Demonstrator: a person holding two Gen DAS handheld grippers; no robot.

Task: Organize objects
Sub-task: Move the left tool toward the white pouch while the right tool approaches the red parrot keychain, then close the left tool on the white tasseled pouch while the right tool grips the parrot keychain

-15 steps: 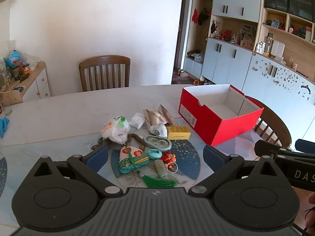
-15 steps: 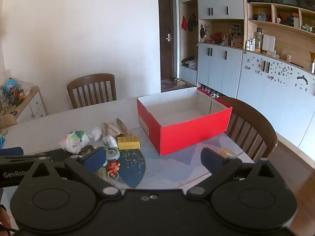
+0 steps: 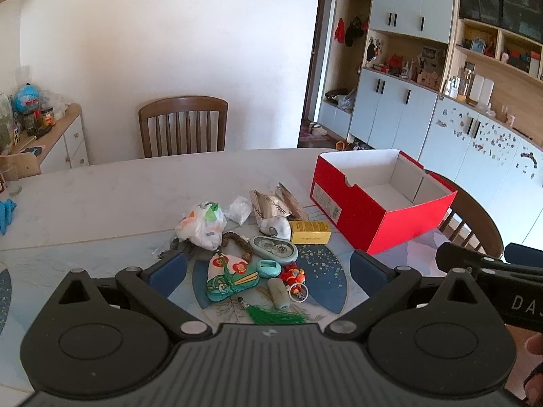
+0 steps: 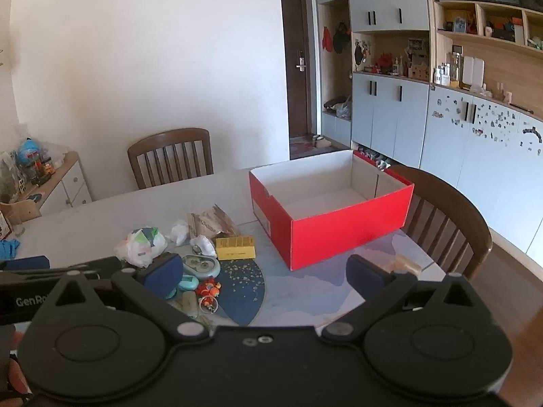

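An open, empty red shoebox (image 3: 373, 224) (image 4: 339, 227) stands on the right of the table. A pile of small items lies left of it: a white plastic bag (image 3: 200, 225), a yellow box (image 3: 310, 232) (image 4: 236, 247), a grey-green oval case (image 3: 273, 247), a teal embroidered pouch (image 3: 227, 278) with a green tassel (image 3: 271, 315), a red-orange charm (image 3: 293, 276), brown wrappers (image 3: 271, 203). My left gripper (image 3: 268, 273) is open above the pile, holding nothing. My right gripper (image 4: 264, 276) is open and empty, right of the pile, in front of the box.
A wooden chair (image 3: 185, 127) stands behind the table and another (image 4: 444, 217) at its right side. A sideboard (image 3: 40, 142) with jars is at the far left. Cabinets (image 3: 400, 112) line the right wall. A blue cloth (image 3: 6, 212) lies at the table's left edge.
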